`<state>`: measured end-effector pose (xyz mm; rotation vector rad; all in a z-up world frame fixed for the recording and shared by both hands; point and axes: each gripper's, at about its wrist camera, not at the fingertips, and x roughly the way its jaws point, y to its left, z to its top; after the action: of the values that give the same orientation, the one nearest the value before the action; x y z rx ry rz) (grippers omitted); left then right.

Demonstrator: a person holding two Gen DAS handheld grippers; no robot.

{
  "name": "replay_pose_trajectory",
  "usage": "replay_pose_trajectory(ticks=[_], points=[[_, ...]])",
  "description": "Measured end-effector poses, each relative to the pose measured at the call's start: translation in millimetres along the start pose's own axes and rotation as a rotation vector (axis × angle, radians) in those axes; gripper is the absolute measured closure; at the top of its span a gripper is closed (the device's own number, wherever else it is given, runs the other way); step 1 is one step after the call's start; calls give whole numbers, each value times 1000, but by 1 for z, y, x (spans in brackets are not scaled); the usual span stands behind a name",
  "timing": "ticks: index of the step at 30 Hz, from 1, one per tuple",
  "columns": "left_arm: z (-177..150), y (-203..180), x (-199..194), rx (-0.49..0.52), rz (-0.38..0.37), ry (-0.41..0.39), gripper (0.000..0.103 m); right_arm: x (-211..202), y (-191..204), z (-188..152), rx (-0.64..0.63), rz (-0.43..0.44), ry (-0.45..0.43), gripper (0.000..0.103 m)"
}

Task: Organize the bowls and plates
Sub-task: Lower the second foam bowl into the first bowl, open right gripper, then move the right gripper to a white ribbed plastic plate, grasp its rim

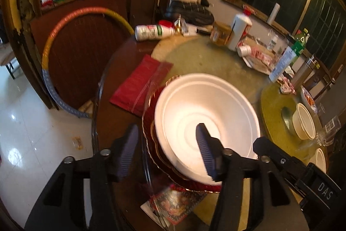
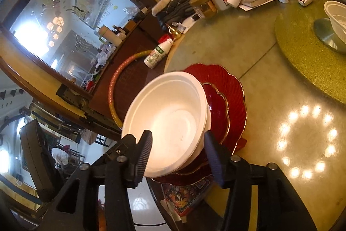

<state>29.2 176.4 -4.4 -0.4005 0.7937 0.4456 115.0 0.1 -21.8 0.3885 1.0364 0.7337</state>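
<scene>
A large white foam bowl [image 1: 205, 109] sits on a stack of red scalloped plates with gold rims [image 1: 151, 133] at the near edge of the round table. My left gripper [image 1: 168, 148] is open, its jaws set either side of the bowl's near rim. In the right wrist view the same bowl [image 2: 170, 120] rests on the red plates [image 2: 229, 101]. My right gripper [image 2: 177, 155] is open, its jaws astride the bowl's near rim. Smaller white bowls [image 1: 302, 122] stand on the yellow turntable; one also shows in the right wrist view [image 2: 337, 16].
A red packet [image 1: 140, 81] lies left of the plates. Bottles [image 1: 155, 31], a jar, papers and a dark jacket [image 1: 190, 10] crowd the table's far side. A printed card [image 2: 186, 194] lies under the plates. A hoop [image 1: 54, 62] leans on the cabinet beyond the table edge.
</scene>
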Motion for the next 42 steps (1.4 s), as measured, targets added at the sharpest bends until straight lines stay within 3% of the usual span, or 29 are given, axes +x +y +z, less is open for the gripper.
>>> replay_pose_trajectory(ticks=[5, 8, 11, 15, 20, 23, 28, 34, 42], points=[[1, -7, -20, 30, 57, -119, 27, -8, -5, -2, 21, 19, -7, 26], [1, -15, -29, 55, 76, -172, 27, -16, -13, -1, 57, 29, -3, 22], [-1, -29, -35, 92, 67, -190, 21, -25, -30, 0, 101, 32, 1, 20], [-4, -52, -38, 137, 41, -194, 21, -42, -55, 1, 155, -10, -34, 20], [-9, -91, -30, 177, -63, -124, 21, -66, -98, 4, 249, -81, -101, 11], [-15, -124, -23, 211, -134, -68, 21, -75, -122, 7, 253, -118, -65, 2], [-16, -177, -2, 229, -236, 37, 21, -102, -153, 17, 247, -171, -31, 0], [-8, -247, 31, 237, -284, 102, 21, -159, -194, 58, 294, -257, -137, 0], [-7, -325, 89, 222, -334, 190, 21, -177, -271, 117, 426, -401, -194, 1]])
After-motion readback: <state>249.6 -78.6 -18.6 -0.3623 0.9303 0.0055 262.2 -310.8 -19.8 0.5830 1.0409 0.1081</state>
